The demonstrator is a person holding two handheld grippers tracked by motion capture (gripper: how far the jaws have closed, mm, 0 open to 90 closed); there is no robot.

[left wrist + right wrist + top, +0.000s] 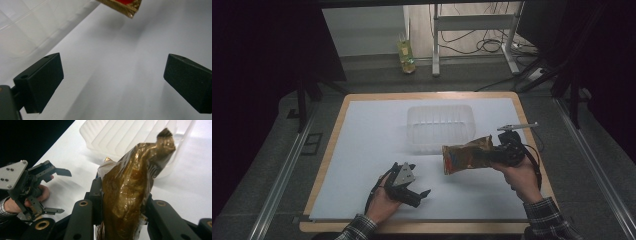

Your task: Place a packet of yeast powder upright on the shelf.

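A crinkled golden-brown snack bag point(463, 155) with a red patch hangs above the white sheet, just in front of a clear plastic tub point(414, 116). My right gripper point(479, 155) is shut on the bag's end and holds it out to the left. In the right gripper view the bag point(136, 177) stands up between the jaws of the right gripper point(122, 205), with the tub point(120, 137) behind it. My left gripper point(419, 180) rests low near the front edge with its jaws open and nothing between them. In its own view the left gripper point(113, 82) looks over bare sheet, with a bag corner point(122, 5) at the top.
The white sheet point(367, 145) covers a wooden table point(328, 165). On the floor beyond the far edge stand a yellowish bottle point(406, 57) and a white metal frame point(436, 45) with cables. Dark curtains hang at both sides.
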